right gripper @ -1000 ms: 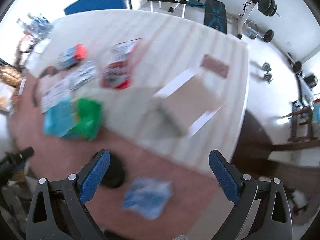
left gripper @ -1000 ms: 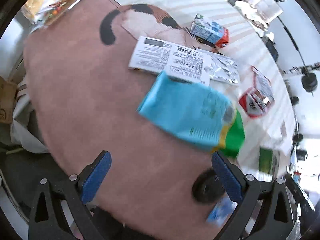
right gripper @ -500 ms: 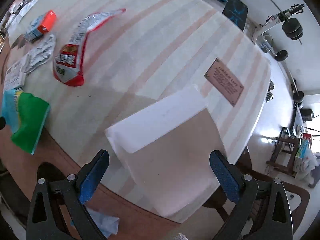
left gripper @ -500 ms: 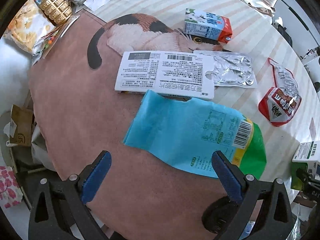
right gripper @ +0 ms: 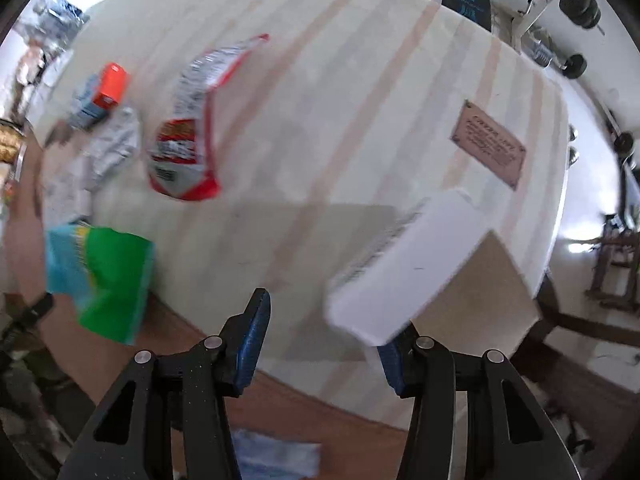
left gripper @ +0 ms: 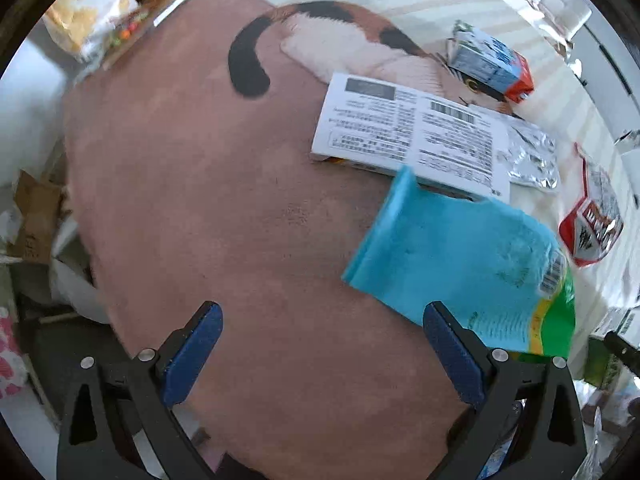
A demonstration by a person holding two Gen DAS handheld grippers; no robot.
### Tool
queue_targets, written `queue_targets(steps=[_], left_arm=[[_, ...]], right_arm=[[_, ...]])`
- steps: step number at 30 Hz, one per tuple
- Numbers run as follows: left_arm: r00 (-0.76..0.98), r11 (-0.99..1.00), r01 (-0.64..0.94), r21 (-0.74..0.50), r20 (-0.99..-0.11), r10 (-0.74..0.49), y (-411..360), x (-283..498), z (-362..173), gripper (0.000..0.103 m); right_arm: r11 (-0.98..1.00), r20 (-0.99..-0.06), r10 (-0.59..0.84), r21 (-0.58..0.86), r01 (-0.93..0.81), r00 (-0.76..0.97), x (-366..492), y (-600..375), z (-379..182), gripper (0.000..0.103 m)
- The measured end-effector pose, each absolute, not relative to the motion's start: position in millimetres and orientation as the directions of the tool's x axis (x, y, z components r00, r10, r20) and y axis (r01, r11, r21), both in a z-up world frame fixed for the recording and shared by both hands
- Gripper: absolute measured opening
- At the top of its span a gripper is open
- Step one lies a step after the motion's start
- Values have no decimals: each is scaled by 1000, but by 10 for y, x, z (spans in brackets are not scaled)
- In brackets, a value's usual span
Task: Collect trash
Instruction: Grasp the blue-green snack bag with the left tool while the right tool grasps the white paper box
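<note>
In the left wrist view my left gripper (left gripper: 322, 354) is open above the brown cat-print mat (left gripper: 192, 184), nothing between its fingers. A blue and green bag (left gripper: 460, 264) lies just beyond its right finger (left gripper: 452, 356). Behind the bag are a white printed box (left gripper: 412, 140), a silver foil pack (left gripper: 532, 156), a red and white packet (left gripper: 592, 224) and a small carton (left gripper: 492, 64). In the right wrist view my right gripper (right gripper: 324, 352) is closing over the striped tablecloth (right gripper: 320, 100). A white flat box (right gripper: 404, 264) has its near corner at the right finger; the left pad stands clear of it.
A brown label (right gripper: 488, 144) lies on the cloth near the table's far right edge. The blue and green bag (right gripper: 104, 276), red packet (right gripper: 188, 148) and carton (right gripper: 104, 92) lie to the left. A blue wrapper (right gripper: 276, 456) lies below the fingers. Snack bags (left gripper: 88, 20) sit at the mat's far corner.
The right gripper's jaws have narrowed from wide apart, and the white box now sits by the right finger. The left gripper has shifted, so the blue bag lies further right in its view.
</note>
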State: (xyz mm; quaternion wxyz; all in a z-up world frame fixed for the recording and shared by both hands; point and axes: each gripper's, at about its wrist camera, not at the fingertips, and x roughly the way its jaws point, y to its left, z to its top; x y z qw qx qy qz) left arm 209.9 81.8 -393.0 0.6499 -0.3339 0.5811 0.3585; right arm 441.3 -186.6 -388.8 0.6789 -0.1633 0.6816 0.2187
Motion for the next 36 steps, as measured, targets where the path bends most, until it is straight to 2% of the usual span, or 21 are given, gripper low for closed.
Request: queue_targets(steps=[2, 4, 5, 7, 9, 10, 11, 12, 13, 15, 16, 25, 32, 36], left_arm=[[109, 495, -865, -77, -993, 36, 899, 2074, -4012, 102], [137, 475, -872, -118, -990, 7, 970, 2086, -4095, 101], [161, 474, -869, -143, -987, -2, 985, 2120, -4127, 98], [167, 500, -854, -145, -986, -2, 985, 2211, -4173, 74], [149, 557, -824, -103, -988, 38, 916, 2364, -4180, 70], [153, 578, -810, -97, -987, 50, 885, 2425, -4168, 59], [144, 611, -788, -69, -987, 74, 835, 2503, -4154, 53], [142, 635, -771, -54, -986, 89, 786, 2562, -4136, 37], [142, 655, -755, -41, -985, 102, 742, 2610, -4119, 26], [135, 690, -724, -10, -983, 128, 647, 2693, -4089, 11], [138, 698, -716, -11, -982, 127, 618, 2709, -4082, 8], [148, 756, -650, 81, -962, 230, -37, 2845, -3787, 4], [201, 767, -637, 76, -944, 260, -322, 2759, -3465, 2], [248, 763, -644, 60, -927, 281, -124, 2737, -3248, 1]], right_arm=[[859, -994, 96, 110, -500, -53, 4428, -1838, -3882, 74], [865, -991, 121, 129, -484, -49, 4443, -1828, -3815, 81], [868, -991, 126, 132, -479, -45, 4456, -1820, -3783, 81], [877, -989, 147, 145, -457, -31, 4522, -1895, -3665, 82], [886, -986, 167, 156, -436, -13, 4555, -2011, -3521, 86], [889, -984, 176, 159, -430, -1, 4572, -2062, -3447, 89], [889, -984, 176, 154, -431, 11, 4587, -2097, -3377, 92], [889, -986, 165, 138, -437, 24, 4616, -2123, -3324, 93], [887, -988, 154, 124, -446, 31, 4640, -2108, -3284, 95], [872, -991, 120, 80, -482, 53, 4675, -2152, -3218, 96], [865, -993, 101, 58, -498, 60, 4696, -2152, -3236, 99], [694, -988, -115, -155, -703, 105, 4625, -2073, -3580, 100], [672, -984, -162, -162, -722, 70, 4672, -2115, -3992, 100], [720, -991, -112, -128, -682, 68, 4693, -2176, -3917, 86]])
